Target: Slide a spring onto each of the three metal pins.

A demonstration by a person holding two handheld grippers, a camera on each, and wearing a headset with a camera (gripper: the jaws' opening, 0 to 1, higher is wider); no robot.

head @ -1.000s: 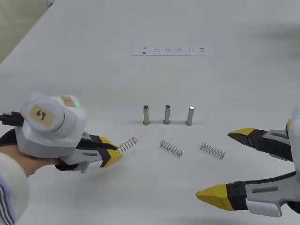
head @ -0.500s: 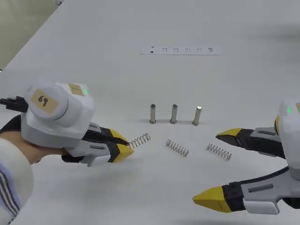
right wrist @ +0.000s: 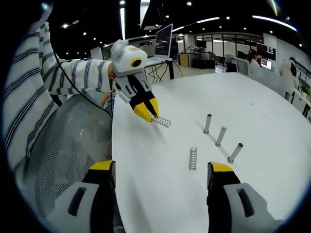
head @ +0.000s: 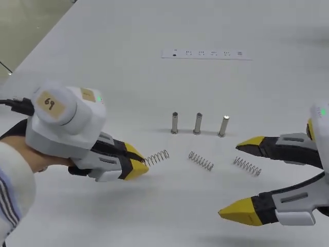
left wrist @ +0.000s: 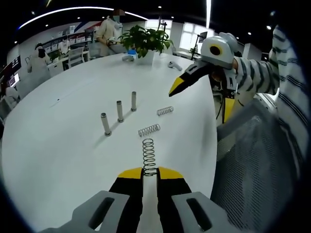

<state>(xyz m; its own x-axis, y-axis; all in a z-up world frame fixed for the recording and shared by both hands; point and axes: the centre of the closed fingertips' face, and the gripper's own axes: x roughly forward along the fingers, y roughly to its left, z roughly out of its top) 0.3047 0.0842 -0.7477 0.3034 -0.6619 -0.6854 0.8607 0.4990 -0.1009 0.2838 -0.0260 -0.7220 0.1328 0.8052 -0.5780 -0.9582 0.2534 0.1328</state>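
spring [left wrist: 149, 154] end hidden in left gripper [left wrist: 150, 173]

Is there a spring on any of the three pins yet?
No, all three pins stand bare, with the springs apart from them.

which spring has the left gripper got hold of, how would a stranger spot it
On the white table, find the row of three metal pins. In front of it, a little left of the left pin, lies the leftmost spring. Unlike the other two springs, which lie free, its end is pinched between the yellow fingers of the left gripper.
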